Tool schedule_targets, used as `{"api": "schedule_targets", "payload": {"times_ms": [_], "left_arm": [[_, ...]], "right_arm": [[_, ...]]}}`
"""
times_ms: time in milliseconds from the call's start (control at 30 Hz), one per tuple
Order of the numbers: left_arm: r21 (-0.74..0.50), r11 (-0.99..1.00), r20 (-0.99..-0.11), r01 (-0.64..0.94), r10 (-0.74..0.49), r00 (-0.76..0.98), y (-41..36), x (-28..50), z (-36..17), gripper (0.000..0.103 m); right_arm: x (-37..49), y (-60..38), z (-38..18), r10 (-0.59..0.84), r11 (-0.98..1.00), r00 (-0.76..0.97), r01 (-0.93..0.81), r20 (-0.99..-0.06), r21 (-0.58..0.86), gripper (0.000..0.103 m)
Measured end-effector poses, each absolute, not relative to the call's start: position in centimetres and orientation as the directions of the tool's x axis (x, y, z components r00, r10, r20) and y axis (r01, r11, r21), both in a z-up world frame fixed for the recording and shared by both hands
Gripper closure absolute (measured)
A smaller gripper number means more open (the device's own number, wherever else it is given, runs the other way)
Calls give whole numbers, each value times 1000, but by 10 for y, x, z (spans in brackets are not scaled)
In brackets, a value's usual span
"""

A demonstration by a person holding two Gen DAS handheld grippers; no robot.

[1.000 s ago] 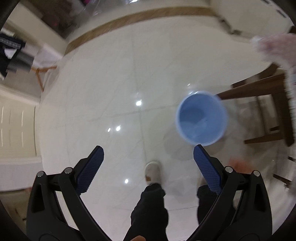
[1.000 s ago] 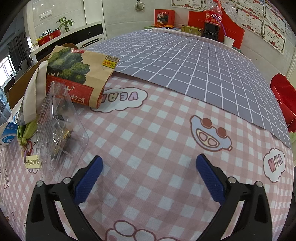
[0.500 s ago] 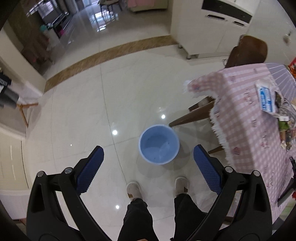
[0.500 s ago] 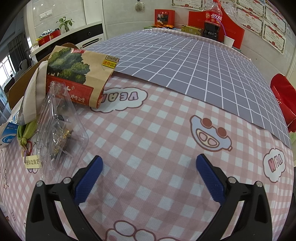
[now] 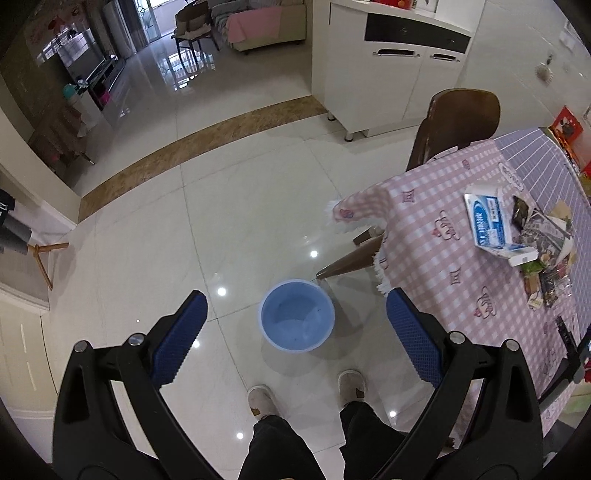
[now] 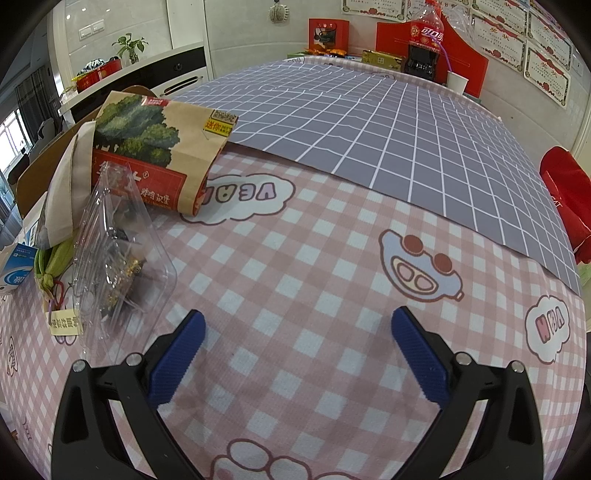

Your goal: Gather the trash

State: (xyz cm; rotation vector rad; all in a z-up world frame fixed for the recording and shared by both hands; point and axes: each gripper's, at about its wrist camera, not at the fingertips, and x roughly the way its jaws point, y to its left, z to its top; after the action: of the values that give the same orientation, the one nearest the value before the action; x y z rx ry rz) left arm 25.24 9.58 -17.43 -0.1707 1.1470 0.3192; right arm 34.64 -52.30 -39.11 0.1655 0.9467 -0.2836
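A blue bin stands on the pale tiled floor beside the table corner, and it looks empty. High above it my left gripper is open and holds nothing. On the pink checked tablecloth lie a brown paper bag, a clear plastic clamshell and a blue-and-white box. My right gripper hovers open over bare cloth, to the right of the clamshell. The left wrist view shows the same litter as the box and a pile of wrappers.
A brown chair is tucked in at the table's far end. A person's two slippered feet stand just short of the bin. A grey grid cloth covers the far half of the table, with a cola bottle at its back edge.
The left gripper has lifted and tilted up, so the bin has slid from the right to the centre and the table has come into view. The right gripper has not moved.
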Motion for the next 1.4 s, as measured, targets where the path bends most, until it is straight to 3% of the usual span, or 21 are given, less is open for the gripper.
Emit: {"api": "schedule_targets", "payload": {"times_ms": [1400], "left_arm": [[52,958,-904,-281,165,394,51,281,-144,8]], "right_arm": [[346,-523,-391,-167,950,551,311,-818,16,4]]}}
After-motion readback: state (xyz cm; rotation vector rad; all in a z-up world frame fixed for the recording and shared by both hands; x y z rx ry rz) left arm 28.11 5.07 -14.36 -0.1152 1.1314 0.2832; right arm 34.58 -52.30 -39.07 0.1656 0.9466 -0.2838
